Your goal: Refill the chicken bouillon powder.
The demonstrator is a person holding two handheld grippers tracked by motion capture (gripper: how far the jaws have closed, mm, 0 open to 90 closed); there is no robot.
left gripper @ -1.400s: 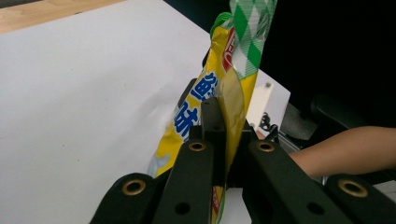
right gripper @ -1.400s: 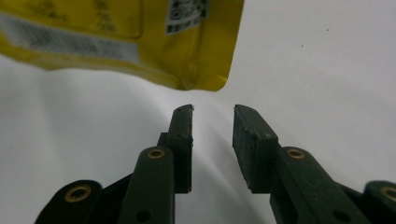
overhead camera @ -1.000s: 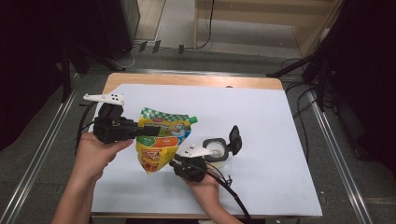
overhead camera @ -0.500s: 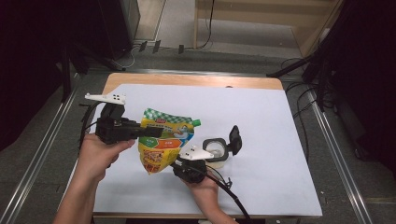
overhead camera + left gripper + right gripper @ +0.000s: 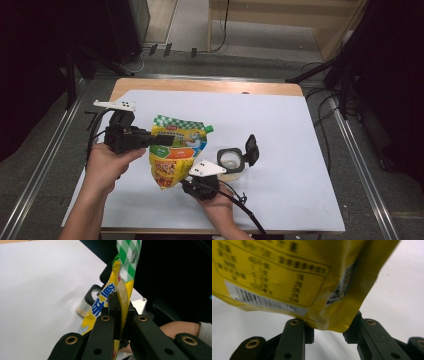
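Pinching the yellow pouch (image 5: 176,155) by its side, the left gripper (image 5: 150,140) holds it above the desk (image 5: 300,150); the right gripper (image 5: 192,184) has its jaws around the bottom corner. The open jar (image 5: 231,163) beside it looks unfilled, so pouring remains.

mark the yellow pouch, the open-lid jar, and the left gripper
yellow pouch (image 5: 177,150), high view, printed front panel.
jar (image 5: 231,161), high view, open mouth.
left gripper (image 5: 119,312), left gripper view, between the fingertips clamping the pouch edge.
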